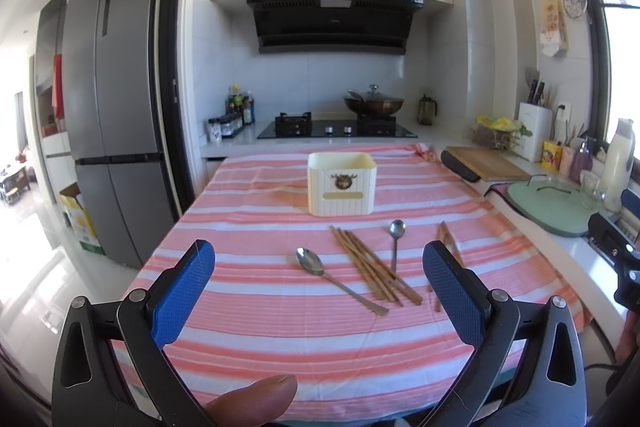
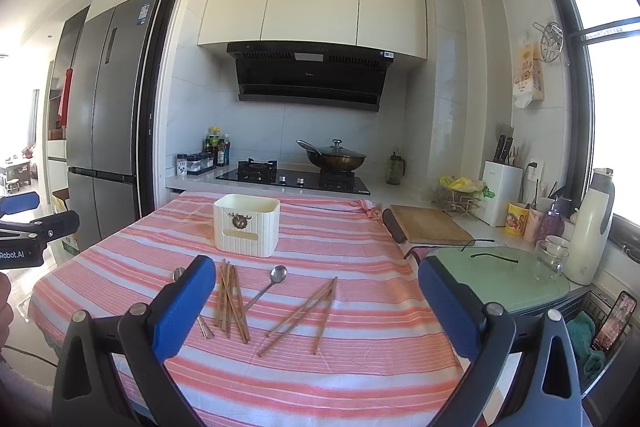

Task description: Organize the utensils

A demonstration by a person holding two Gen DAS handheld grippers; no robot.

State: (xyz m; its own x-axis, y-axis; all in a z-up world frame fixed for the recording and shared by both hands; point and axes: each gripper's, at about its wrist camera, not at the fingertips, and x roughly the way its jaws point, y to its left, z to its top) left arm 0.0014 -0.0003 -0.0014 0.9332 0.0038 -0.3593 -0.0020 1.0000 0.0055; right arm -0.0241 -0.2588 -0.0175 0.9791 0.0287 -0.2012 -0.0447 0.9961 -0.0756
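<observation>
A cream utensil holder (image 1: 341, 184) stands upright on the striped tablecloth (image 1: 280, 327), far centre; it also shows in the right wrist view (image 2: 246, 228). In front of it lie a bundle of wooden chopsticks (image 1: 372, 265) (image 2: 231, 301), a large spoon (image 1: 336, 279), a small spoon (image 1: 396, 243) (image 2: 268, 287) and a second loose group of chopsticks (image 2: 306, 315), partly hidden behind a pad in the left wrist view (image 1: 446, 239). My left gripper (image 1: 320, 291) is open and empty above the near table. My right gripper (image 2: 316, 311) is open and empty too.
A wooden cutting board (image 2: 430, 227) and a green lidded pan (image 2: 500, 279) sit on the counter right of the table. A stove with a wok (image 2: 334, 159) is behind. A fridge (image 1: 112, 147) stands at the left. The left gripper's body (image 2: 24, 227) shows at the far left.
</observation>
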